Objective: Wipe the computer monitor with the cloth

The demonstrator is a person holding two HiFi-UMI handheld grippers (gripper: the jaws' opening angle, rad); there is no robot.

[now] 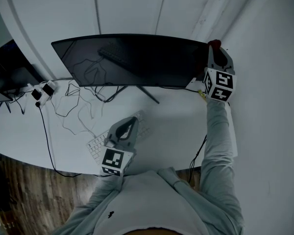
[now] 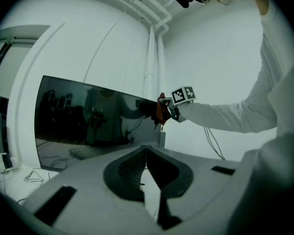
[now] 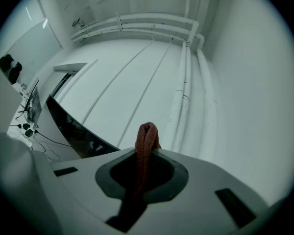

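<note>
Right gripper view: cloth [image 3: 147,133] tight between closed right tongs [image 3: 148,153], beside monitor [image 3: 73,129] edge

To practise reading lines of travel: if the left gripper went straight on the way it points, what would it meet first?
Probably the computer monitor, near its right end, where the right gripper holds the cloth. The left gripper aims close to that edge, so depth leaves some doubt.

The monitor [image 1: 132,60] is showing a glossy, mirror-like dark screen. The cloth [image 3: 147,133] is looking rough, ribbed and woven. The left gripper [image 2: 146,151] and right gripper [image 3: 148,154] are showing smooth matt grey plastic. The desk [image 1: 176,119] is looking smooth and matt.
</note>
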